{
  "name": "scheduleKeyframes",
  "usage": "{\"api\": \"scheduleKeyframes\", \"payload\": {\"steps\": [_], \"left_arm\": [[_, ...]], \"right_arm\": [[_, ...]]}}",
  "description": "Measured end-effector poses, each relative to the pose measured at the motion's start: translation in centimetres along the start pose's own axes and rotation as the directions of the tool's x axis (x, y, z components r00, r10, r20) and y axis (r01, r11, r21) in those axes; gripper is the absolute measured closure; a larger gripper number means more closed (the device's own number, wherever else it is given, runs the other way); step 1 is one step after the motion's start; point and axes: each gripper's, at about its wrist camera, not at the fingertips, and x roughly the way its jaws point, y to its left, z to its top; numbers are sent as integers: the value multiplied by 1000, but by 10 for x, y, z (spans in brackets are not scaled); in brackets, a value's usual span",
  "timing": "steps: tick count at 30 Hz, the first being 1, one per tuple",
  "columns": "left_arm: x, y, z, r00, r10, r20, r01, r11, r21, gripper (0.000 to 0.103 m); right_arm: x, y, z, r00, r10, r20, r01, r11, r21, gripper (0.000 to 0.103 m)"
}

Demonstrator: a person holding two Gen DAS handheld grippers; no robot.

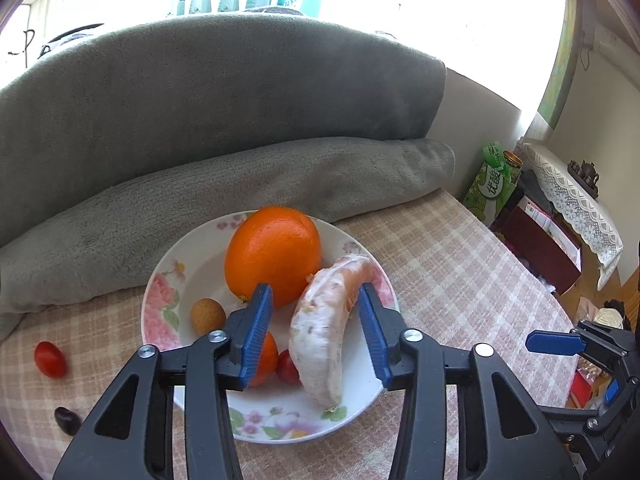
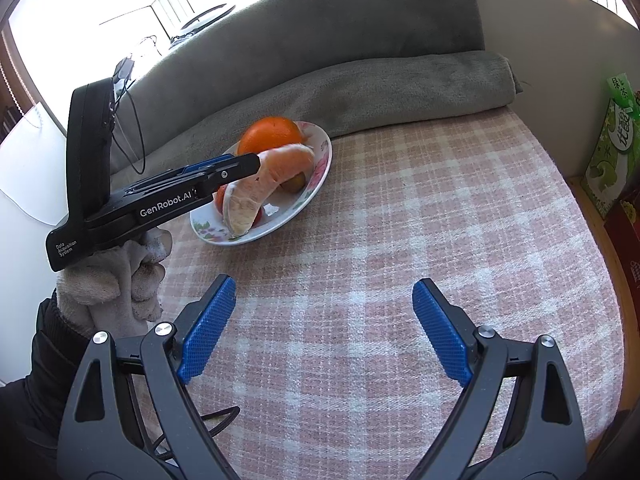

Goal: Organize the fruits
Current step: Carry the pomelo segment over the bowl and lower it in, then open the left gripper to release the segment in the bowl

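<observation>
A pink checked cloth covers the surface point(image 2: 400, 240), with a grey sofa point(image 1: 200, 100) behind. On the flowered plate point(image 1: 280, 420) lie an orange point(image 1: 274, 254) and a peeled pomelo wedge point(image 1: 320, 332). The left tongs point(image 1: 316, 328) stand parted around the wedge, pads not pressing; the right tongs point(image 2: 324, 328) gape wide, empty. A small tomato point(image 1: 50, 359) lies beside the plate.

1. Left gripper point(image 1: 316, 328): black plastic frame, ribbed blue pads, silver screws at the pivots.
2. Its side reads "GenRobot.AI" and "Data Acquisition System" in white.
3. Right gripper point(image 2: 324, 332): the same black, blue and silver build.
4. Left hand point(image 2: 116, 280): whitish knit glove, black sleeve.
</observation>
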Motion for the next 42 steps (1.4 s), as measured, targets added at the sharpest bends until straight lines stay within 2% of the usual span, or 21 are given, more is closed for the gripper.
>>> {"api": "scheduleKeyframes", "payload": {"steps": [5,15,30,42], "left_arm": [[-3,2,-1,1000,4,8,-4,1000,-9,39],[-13,11,-5,999,31,8,-31,999,-38,25],[-56,38,-14,996,73,51,-68,993,-93,21],[-101,76,-27,982,156,104,-139,978,-156,21]], "right_arm": [[-1,1,1,1000,5,4,-5,1000,3,10],[-2,5,1,1000,7,8,-7,1000,-2,10],[1,28,7,1000,17,2,-17,999,-31,10],[10,69,22,998,56,0,-55,992,-115,10]]}}
